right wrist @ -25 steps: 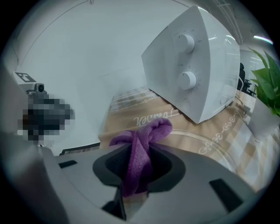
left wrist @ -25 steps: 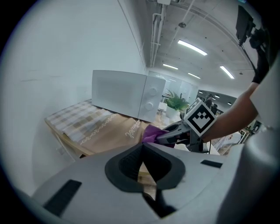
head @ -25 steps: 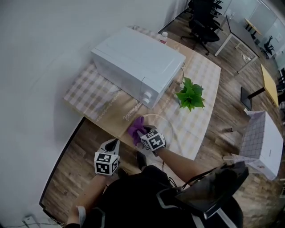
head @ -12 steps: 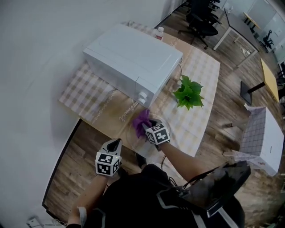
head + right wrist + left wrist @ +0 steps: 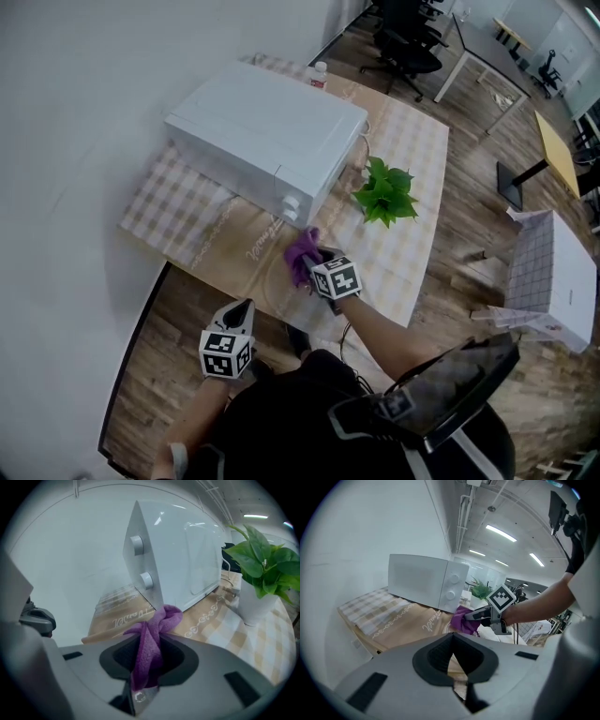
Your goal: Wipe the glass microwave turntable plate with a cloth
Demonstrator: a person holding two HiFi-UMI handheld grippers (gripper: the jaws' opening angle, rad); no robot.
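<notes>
Pinching a purple cloth [image 5: 157, 620] between jaws closed tight on it, the right gripper [image 5: 147, 667] holds the fabric bunched. A knot of it bulges out past the jaw tips, and a strip runs back down through the dark recess between them. In the head view the right gripper [image 5: 326, 270] reaches over the near part of the table [image 5: 187, 220], which has a tan and checked covering. The purple cloth [image 5: 302, 253] sits at the gripper's front end, low over that covering and near the knob corner of the white microwave [image 5: 267, 131]. The glass turntable plate is too faint to pick out for certain in any view, so whether the cloth touches it cannot be told. A potted green plant [image 5: 382, 192] stands just beside the microwave's front, to the right of the cloth. The left gripper [image 5: 453, 665] has its jaws drawn together with nothing between them. In the head view the left gripper [image 5: 242, 317] hangs off the table's near edge over the wooden floor [image 5: 141, 375], well apart from the cloth, its tips pointing toward the table.
</notes>
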